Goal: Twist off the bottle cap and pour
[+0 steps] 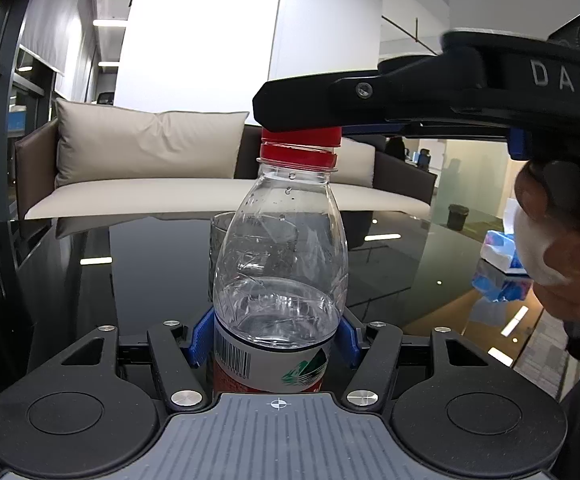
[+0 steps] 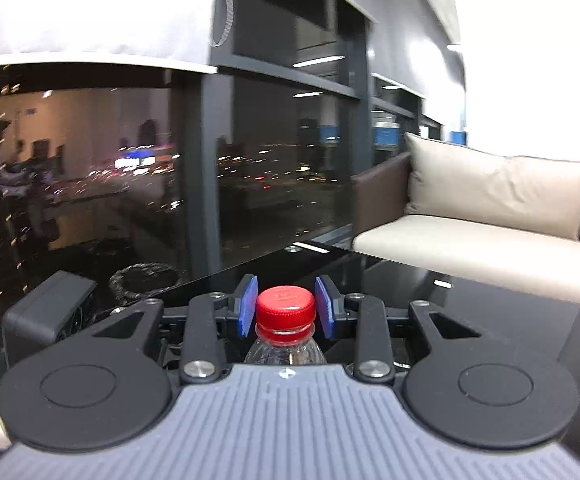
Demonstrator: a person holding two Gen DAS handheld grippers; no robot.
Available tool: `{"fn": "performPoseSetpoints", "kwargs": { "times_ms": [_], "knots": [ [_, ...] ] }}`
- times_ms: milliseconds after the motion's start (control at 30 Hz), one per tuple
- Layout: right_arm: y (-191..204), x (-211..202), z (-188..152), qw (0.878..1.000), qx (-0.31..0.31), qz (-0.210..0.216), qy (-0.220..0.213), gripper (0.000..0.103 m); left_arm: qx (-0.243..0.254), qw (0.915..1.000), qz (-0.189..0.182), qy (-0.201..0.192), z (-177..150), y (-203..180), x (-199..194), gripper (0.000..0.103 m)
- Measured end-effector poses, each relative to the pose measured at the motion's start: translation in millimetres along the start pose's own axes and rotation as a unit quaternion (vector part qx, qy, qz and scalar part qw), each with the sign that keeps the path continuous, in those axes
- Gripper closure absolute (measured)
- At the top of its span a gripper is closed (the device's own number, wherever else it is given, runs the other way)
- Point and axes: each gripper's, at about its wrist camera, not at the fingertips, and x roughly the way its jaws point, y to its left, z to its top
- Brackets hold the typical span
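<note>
Right tool (image 2: 286,306) pads (image 2: 248,306) flank red cap (image 2: 285,306), narrow gaps showing.

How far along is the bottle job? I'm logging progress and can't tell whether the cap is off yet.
Done: the left tool is shut on the bottle, holding it upright on the dark table. In hand: the right tool brackets the red cap, its blue pads a sliver clear of it, so not yet gripping. Left: the cap is on, so unscrewing and pouring into the glass behind remain.
</note>
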Motion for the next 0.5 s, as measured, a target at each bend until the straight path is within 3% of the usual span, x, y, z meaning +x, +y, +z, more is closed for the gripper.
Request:
{"fn": "performPoseSetpoints", "kwargs": {
  "times_ms": [267, 400, 500],
  "knots": [
    [9.0, 1.2, -11.4, 1.000, 0.011, -0.019, -0.015, 0.070, 0.003, 1.0000, 0.002, -0.001, -0.1, -2.4, -0.2, 0.047],
    [7.4, 1.9, -13.8, 1.000, -0.006, -0.002, -0.013, 0.071, 0.002, 1.0000, 0.001, -0.001, 0.5, -2.1, -0.8, 0.047],
    [-8.0, -0.7, -17.0, 0.999, -0.016, 0.034, -0.013, 0.071, 0.003, 1.0000, -0.002, -0.001, -0.2, -2.5, -1.9, 0.047]
  ]
}}
